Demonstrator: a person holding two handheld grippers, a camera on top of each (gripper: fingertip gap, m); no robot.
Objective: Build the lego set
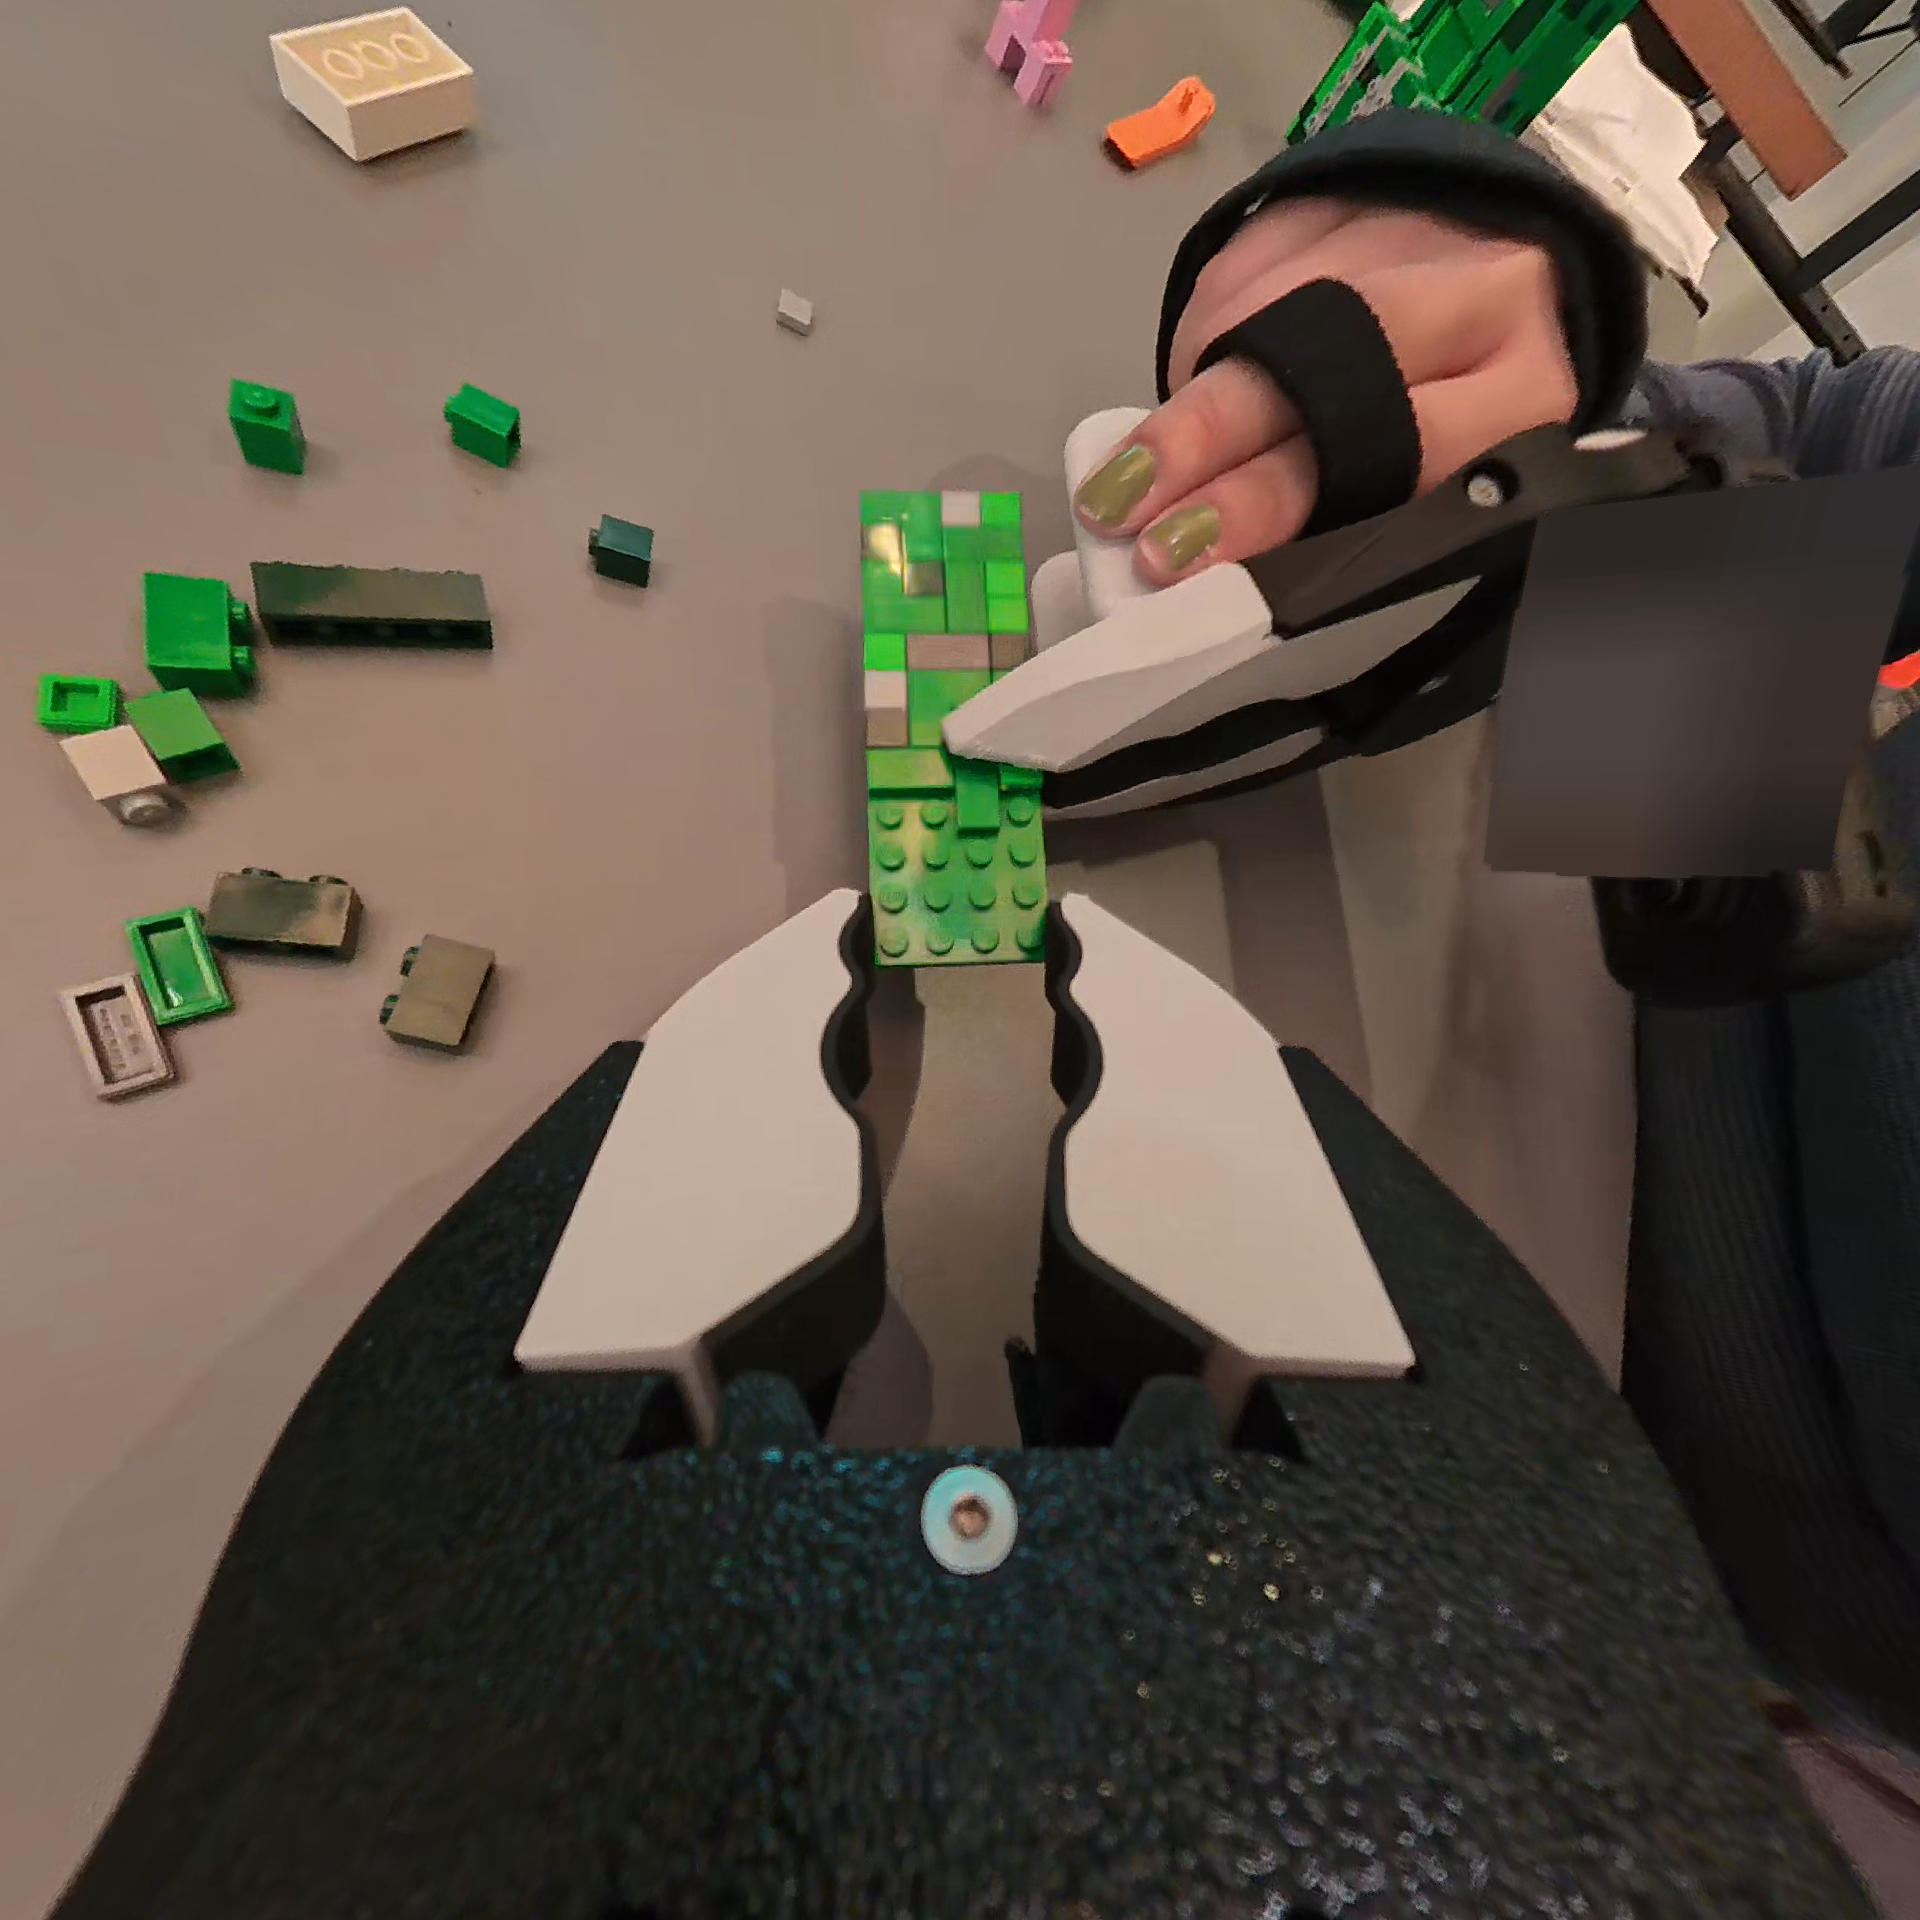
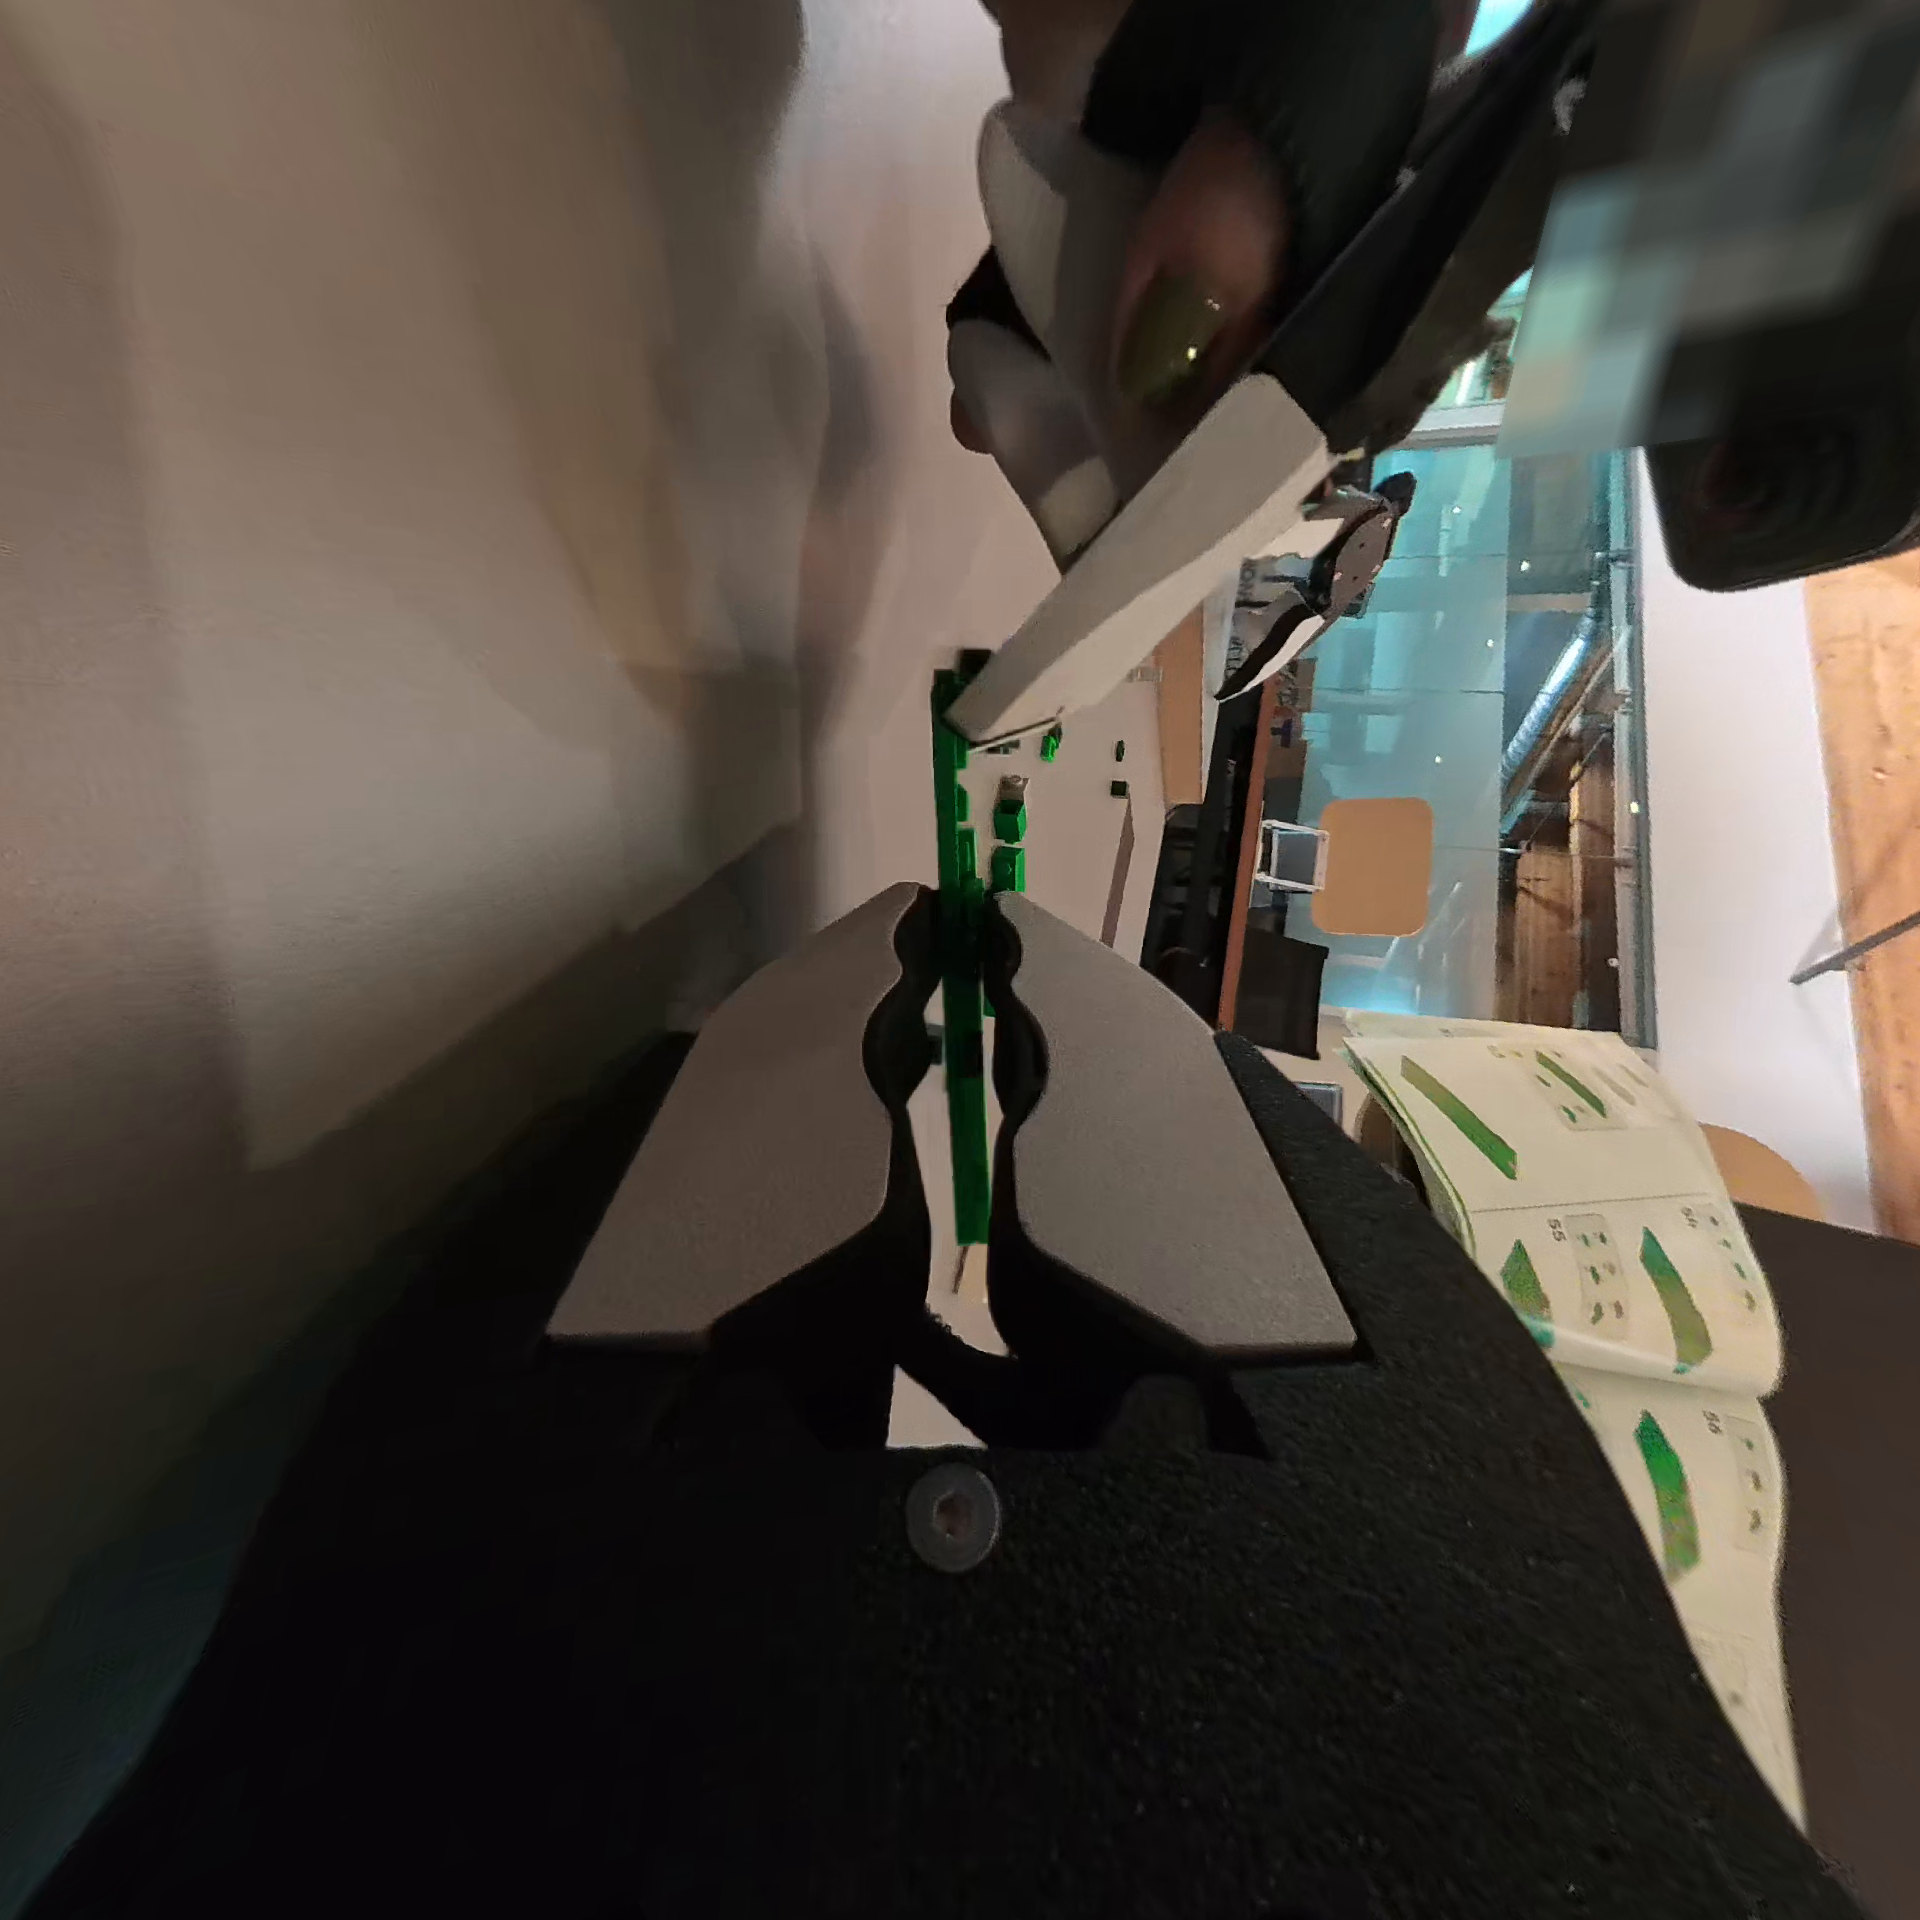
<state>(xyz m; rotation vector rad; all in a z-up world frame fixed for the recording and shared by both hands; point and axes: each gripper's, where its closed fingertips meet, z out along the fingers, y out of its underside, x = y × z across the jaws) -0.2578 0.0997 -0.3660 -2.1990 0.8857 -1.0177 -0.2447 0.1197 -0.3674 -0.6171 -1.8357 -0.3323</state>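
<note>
A long green plate (image 1: 956, 868) has green and grey tiles (image 1: 940, 582) on its far part and bare studs near me. It is held just above the grey table (image 1: 623, 260). My left gripper (image 1: 961, 914) is shut on the sides of its near end. My right gripper (image 1: 1003, 774) comes in from the right, held by a hand (image 1: 1351, 343). It is clamped across the plate's thickness, with its upper finger on a small green piece (image 1: 977, 805). In the right wrist view the plate (image 2: 951, 810) is edge-on between my right gripper's (image 2: 961, 914) shut fingers. The left gripper (image 2: 997, 707) is at the top.
Loose green bricks (image 1: 197, 634), a long dark brick (image 1: 369, 603) and a grey tile (image 1: 114, 1034) lie at left. A beige block (image 1: 374, 78), a pink piece (image 1: 1029, 47), an orange tool (image 1: 1158, 125) and a green build (image 1: 1455, 62) sit at the back. An instruction booklet (image 2: 1558, 1195) lies open. Both grippers' tips are close together, under 4 cm apart.
</note>
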